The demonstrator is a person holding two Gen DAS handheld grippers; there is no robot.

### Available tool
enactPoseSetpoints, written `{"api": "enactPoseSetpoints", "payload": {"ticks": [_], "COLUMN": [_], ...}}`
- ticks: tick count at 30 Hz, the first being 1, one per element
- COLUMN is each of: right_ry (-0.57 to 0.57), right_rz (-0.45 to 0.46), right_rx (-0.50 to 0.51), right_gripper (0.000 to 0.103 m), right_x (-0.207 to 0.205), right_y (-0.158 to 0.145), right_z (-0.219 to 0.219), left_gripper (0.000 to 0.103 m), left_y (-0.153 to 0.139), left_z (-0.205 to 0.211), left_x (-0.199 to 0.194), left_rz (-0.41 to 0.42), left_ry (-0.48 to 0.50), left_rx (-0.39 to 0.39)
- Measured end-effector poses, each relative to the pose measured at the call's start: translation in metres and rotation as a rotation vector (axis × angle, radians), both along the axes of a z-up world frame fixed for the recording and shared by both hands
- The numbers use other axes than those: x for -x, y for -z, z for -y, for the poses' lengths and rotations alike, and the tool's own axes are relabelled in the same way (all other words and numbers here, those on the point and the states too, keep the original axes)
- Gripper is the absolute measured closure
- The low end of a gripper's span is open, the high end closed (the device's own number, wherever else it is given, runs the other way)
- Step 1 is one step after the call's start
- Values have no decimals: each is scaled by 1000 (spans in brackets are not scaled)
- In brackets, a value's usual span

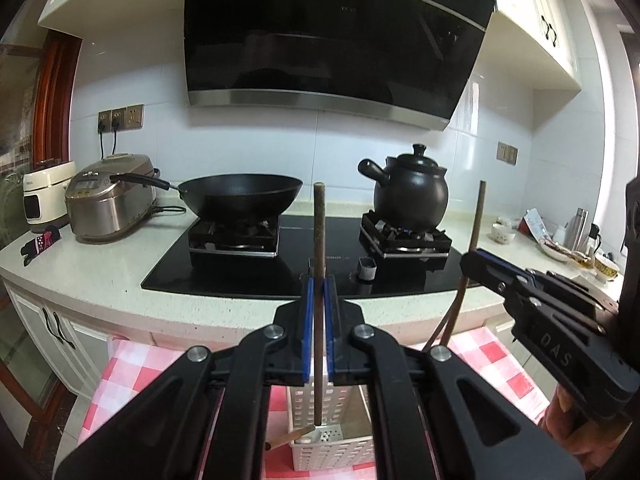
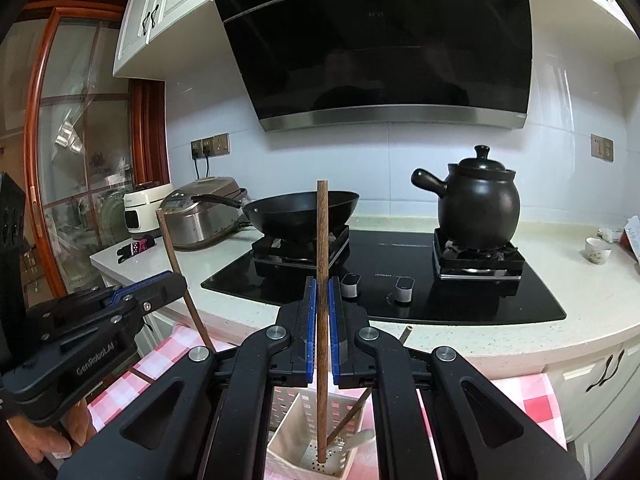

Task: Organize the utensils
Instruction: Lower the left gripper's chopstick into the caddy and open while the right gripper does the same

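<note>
My left gripper (image 1: 319,292) is shut on a brown wooden chopstick (image 1: 319,240) held upright, its lower tip inside a white perforated utensil basket (image 1: 304,408). My right gripper (image 2: 322,300) is shut on a second wooden chopstick (image 2: 322,240), also upright, with its tip on the perforated floor of the same basket (image 2: 288,432). Each gripper shows in the other's view: the right one (image 1: 472,258) at the right, the left one (image 2: 176,280) at the left. More wooden sticks lean inside the basket (image 2: 352,412).
The basket stands on a red-and-white checked cloth (image 1: 132,372) in front of a white counter (image 1: 100,276). On the black hob (image 1: 256,272) sit a wok (image 1: 244,196) and a black clay pot (image 1: 412,188). A rice cooker (image 1: 110,196) stands left; cups and bowls (image 1: 560,240) right.
</note>
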State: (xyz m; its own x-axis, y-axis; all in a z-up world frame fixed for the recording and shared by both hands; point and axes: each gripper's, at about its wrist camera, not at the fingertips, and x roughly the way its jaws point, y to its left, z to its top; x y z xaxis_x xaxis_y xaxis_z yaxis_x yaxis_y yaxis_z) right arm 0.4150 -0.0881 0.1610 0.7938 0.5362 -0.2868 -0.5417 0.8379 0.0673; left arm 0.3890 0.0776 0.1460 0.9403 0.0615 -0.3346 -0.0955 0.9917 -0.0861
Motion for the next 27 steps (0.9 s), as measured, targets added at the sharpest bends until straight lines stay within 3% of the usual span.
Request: {"api": "enactPoseSetpoints", "payload": {"ticks": [23, 26, 27], "right_ry": [8, 9, 10], "right_rz": [-86, -91, -87], "right_rx": [11, 6, 9], "right_gripper": [95, 91, 90], "right_x": [-39, -37, -35], "right_y": [40, 39, 38], "right_z": [-8, -5, -3], "left_gripper": [97, 87, 79], "left_y": [36, 36, 34], "left_z": [-8, -10, -10], "left_x": [-25, -22, -21], "left_rz": [-78, -78, -76], "left_ry": [-30, -40, -39], "left_rx": [-27, -28, -28]}}
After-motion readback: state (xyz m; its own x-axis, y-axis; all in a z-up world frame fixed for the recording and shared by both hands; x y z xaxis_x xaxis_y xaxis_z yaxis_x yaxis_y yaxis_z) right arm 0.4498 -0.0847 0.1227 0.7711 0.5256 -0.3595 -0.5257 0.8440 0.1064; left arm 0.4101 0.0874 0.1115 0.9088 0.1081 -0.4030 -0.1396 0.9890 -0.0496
